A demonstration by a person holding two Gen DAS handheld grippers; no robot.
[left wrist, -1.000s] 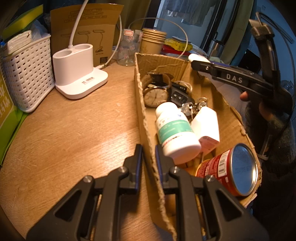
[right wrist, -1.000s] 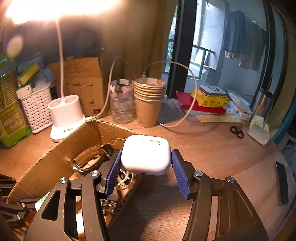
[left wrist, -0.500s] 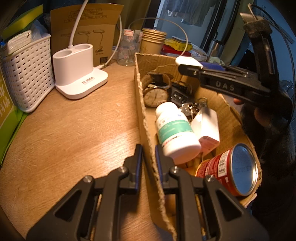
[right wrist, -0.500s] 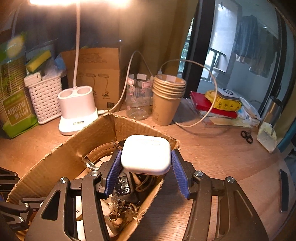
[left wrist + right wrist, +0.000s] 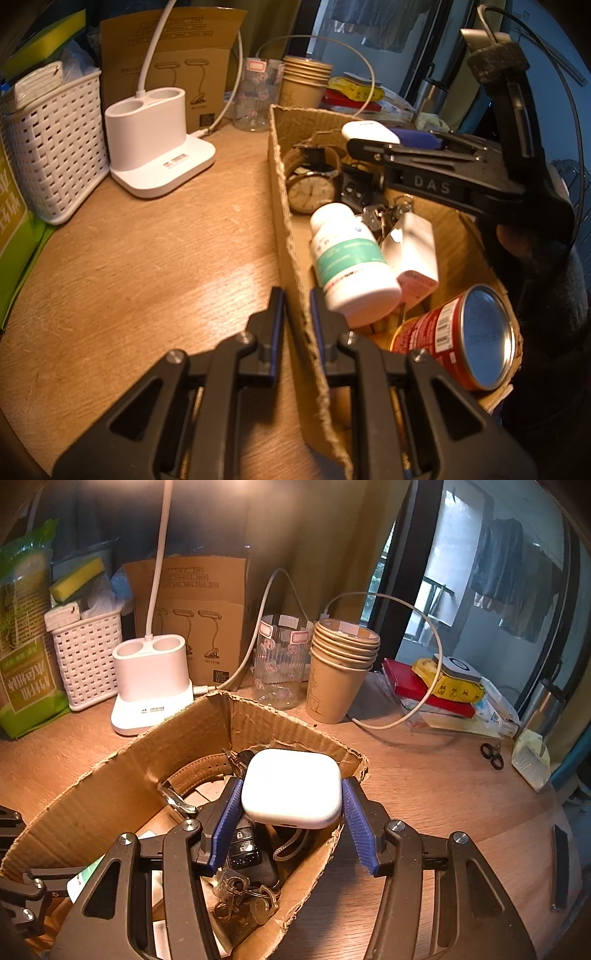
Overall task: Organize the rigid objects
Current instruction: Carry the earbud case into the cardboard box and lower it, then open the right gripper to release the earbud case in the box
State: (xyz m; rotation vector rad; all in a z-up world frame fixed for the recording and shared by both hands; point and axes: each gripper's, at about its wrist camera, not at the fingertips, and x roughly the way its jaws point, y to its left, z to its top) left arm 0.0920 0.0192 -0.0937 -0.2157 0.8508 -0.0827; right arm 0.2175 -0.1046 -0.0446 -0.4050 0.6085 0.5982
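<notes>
White case (image 5: 291, 788) clamped between right gripper (image 5: 291, 823) pads, above cardboard box (image 5: 110, 775)

The wooden tabletop (image 5: 155, 258) left of the cardboard box (image 5: 291, 236) lies bare, wide enough for a gripper to pass. At its far edge stand a white lamp base (image 5: 155, 147) and a white basket (image 5: 55, 147). Inside the box a pill bottle (image 5: 351, 258), red can (image 5: 454, 336), wristwatch (image 5: 310, 188), car key (image 5: 243, 845) and keys (image 5: 240, 893) crowd the floor. Right of the box, bare wood (image 5: 424, 775) runs to the paper cups (image 5: 340, 668).
</notes>
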